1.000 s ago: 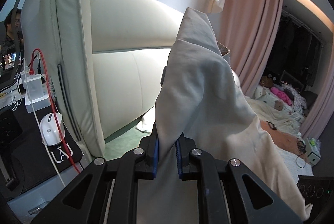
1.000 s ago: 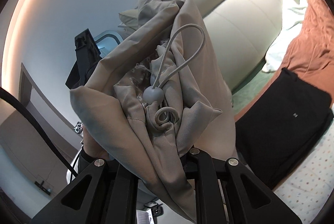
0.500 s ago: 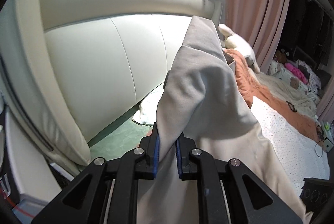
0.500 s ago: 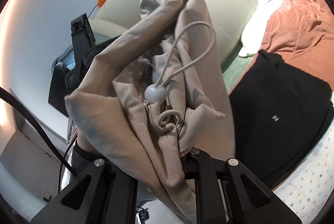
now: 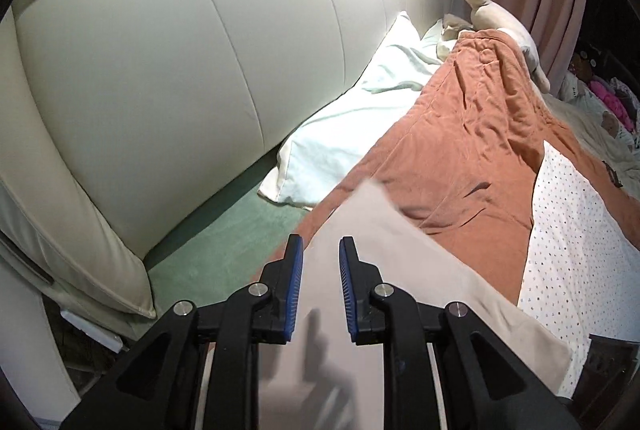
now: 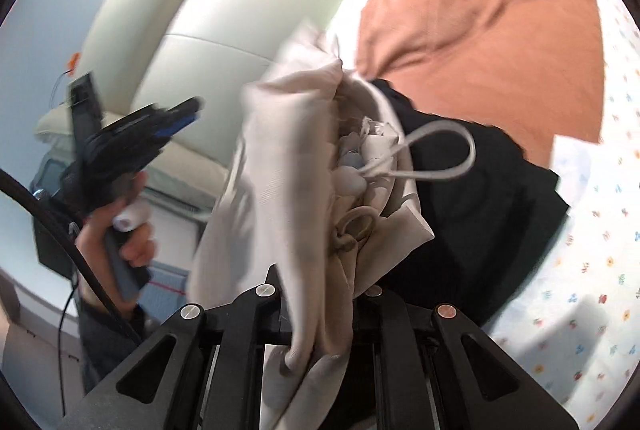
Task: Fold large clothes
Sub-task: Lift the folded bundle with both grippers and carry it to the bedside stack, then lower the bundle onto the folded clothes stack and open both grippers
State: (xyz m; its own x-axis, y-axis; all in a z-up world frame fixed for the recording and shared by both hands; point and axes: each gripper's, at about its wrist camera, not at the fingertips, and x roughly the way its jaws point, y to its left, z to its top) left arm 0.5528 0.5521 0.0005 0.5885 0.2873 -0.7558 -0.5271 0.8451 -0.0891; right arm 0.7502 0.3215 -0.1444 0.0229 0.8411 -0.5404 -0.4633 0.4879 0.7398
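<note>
The beige garment [image 5: 384, 270] is spread lengthwise away from the headboard [image 5: 160, 69] across the bed. The left tongs [image 5: 320, 258] are seen opening around its corner, pads clear of it. The bunched waistband [image 6: 320, 189] is clamped in the right tongs [image 6: 320, 310].

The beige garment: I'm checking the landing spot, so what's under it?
Under the beige garment lie the rust blanket and a dotted sheet; what it covers is hidden.

A bed [image 5: 224, 242] with a green sheet carries everything, its cream padded headboard [image 5: 168, 77] along the far left. A white pillow [image 5: 352, 133] lies against the headboard. Right of it spreads a rust-orange blanket [image 5: 460, 149], and nearer right a white dotted sheet [image 5: 572, 230]. A beige garment [image 5: 392, 262] seems to rest on the near edge of the blanket. A black garment [image 6: 480, 197] lies flat beside the orange blanket.
</note>
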